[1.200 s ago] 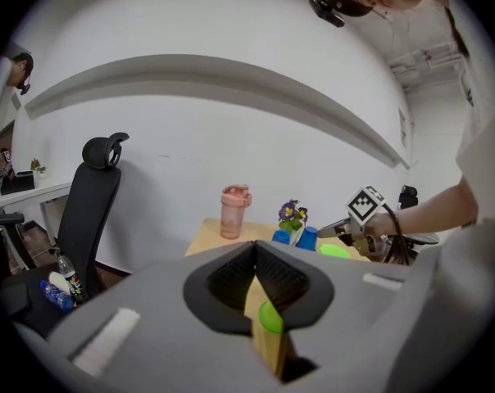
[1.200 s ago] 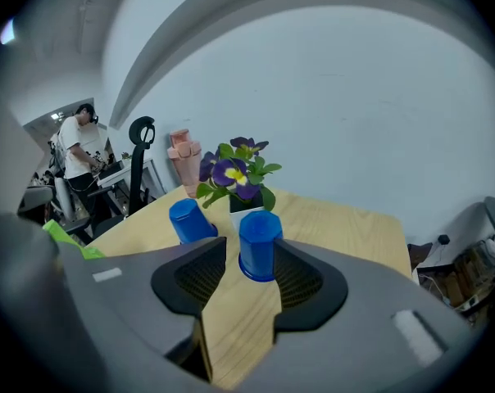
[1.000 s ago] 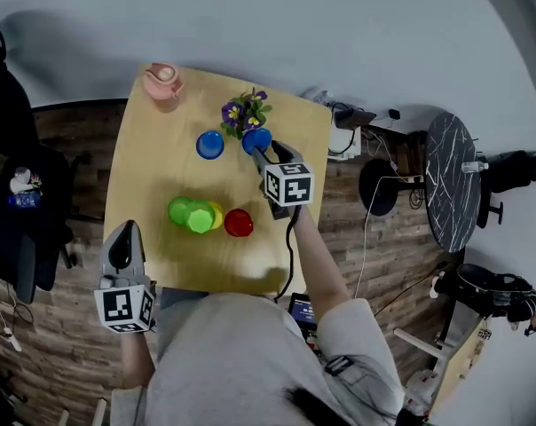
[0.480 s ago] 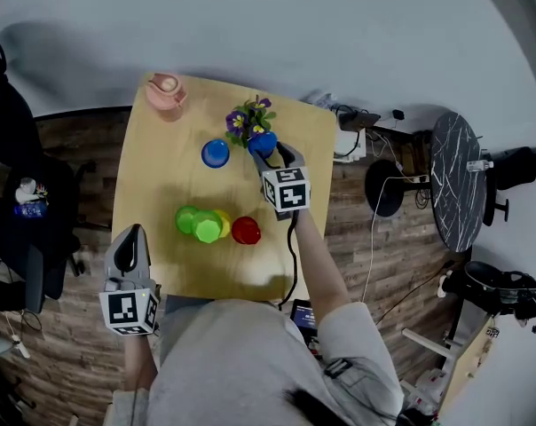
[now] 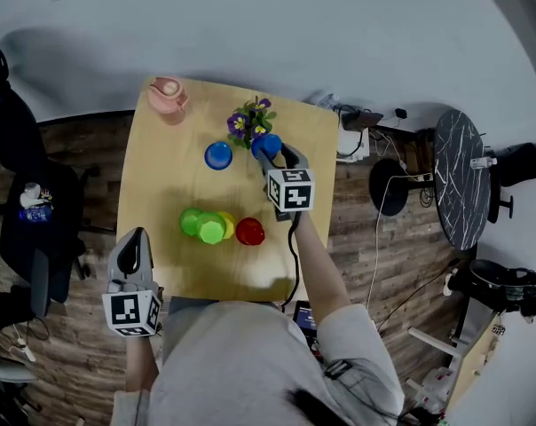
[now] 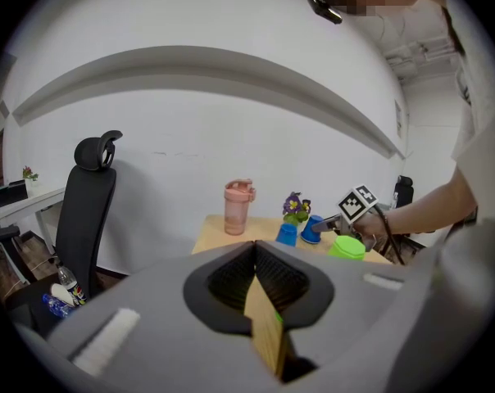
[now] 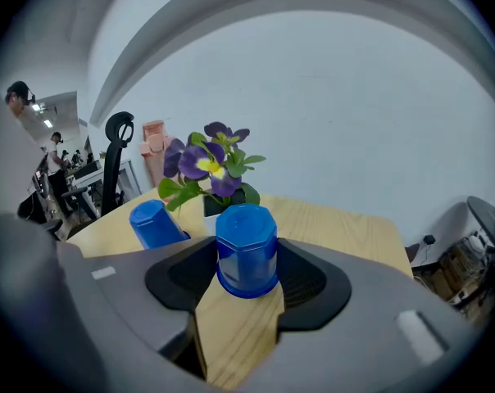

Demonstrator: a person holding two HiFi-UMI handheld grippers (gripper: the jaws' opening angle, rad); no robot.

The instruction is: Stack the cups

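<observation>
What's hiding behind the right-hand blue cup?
A plant with purple flowers stands right behind the blue cup. The cup covers most of its dark pot, so only the pot's top shows.

light: bright, even | shadows: soft | edges: fisheye-warped, dark corners | focus: sharp

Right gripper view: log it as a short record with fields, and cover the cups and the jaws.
view: right gripper view
right gripper: jaws wide apart, have just been opening
between jaws: blue cup, upside down on the table
other blue cup: upside down, further left, apart from the first
behind: potted flowers
stacking: neither blue cup stacked yet
</observation>
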